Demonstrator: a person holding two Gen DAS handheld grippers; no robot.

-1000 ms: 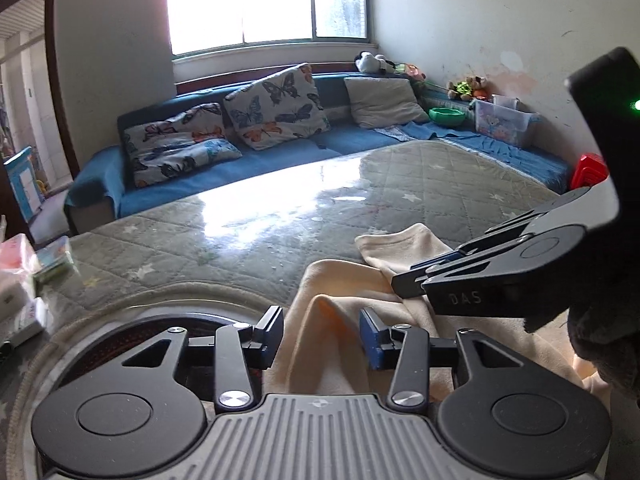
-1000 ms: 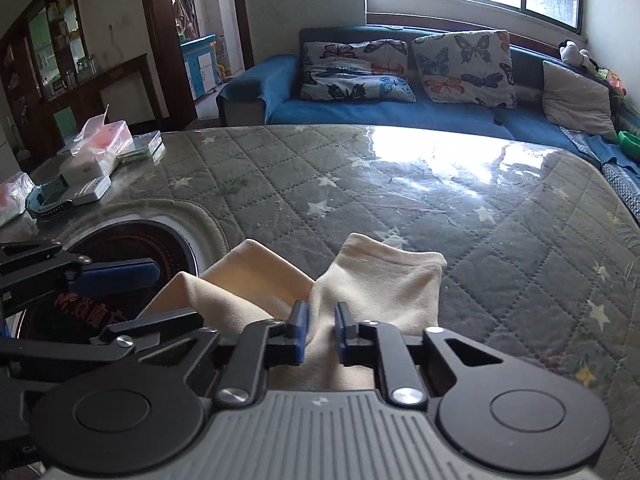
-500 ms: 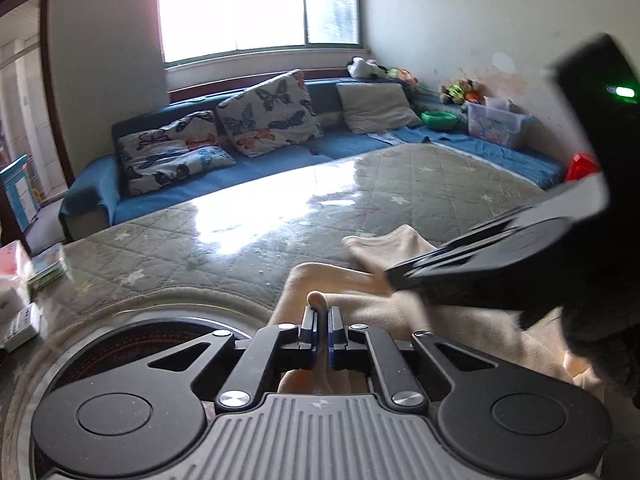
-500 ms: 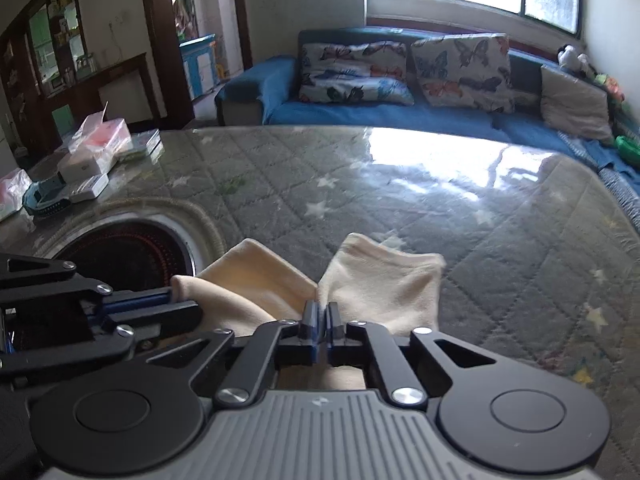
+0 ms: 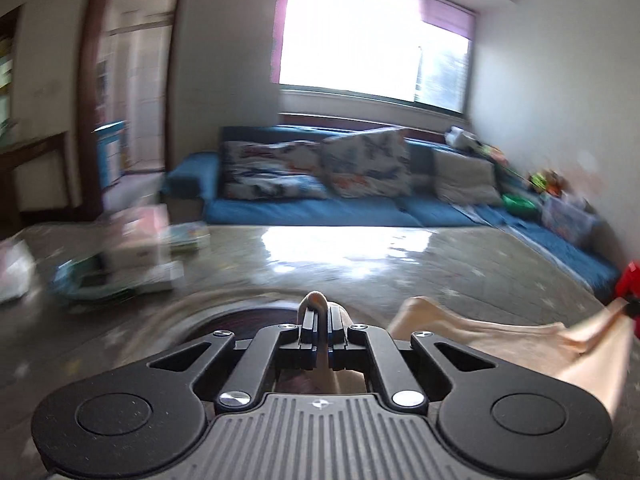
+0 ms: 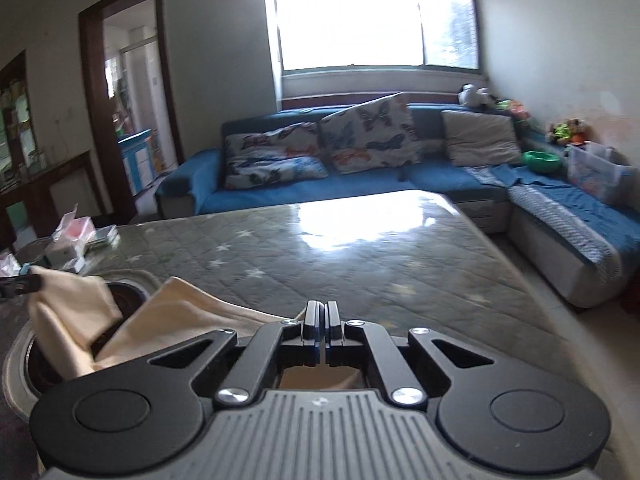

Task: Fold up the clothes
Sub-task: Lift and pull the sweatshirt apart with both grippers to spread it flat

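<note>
Your left gripper and right gripper each pinch the cream garment, which stretches between them.

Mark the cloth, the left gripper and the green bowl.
cloth (image 6: pixel 72 312), right wrist view, hanging fold.
left gripper (image 5: pixel 319 332), left wrist view, between fingertips.
green bowl (image 6: pixel 541 161), right wrist view, rim.

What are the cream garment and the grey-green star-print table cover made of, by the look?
Cream garment: soft, matte knit or fleece-like fabric, probably; it drapes and creases between the left tool and right tool, both shut on it.
Grey-green star-print table cover: quilted, diamond-stitched cloth, seemingly under glossy clear plastic or glass; it mirrors the window glare.
</note>
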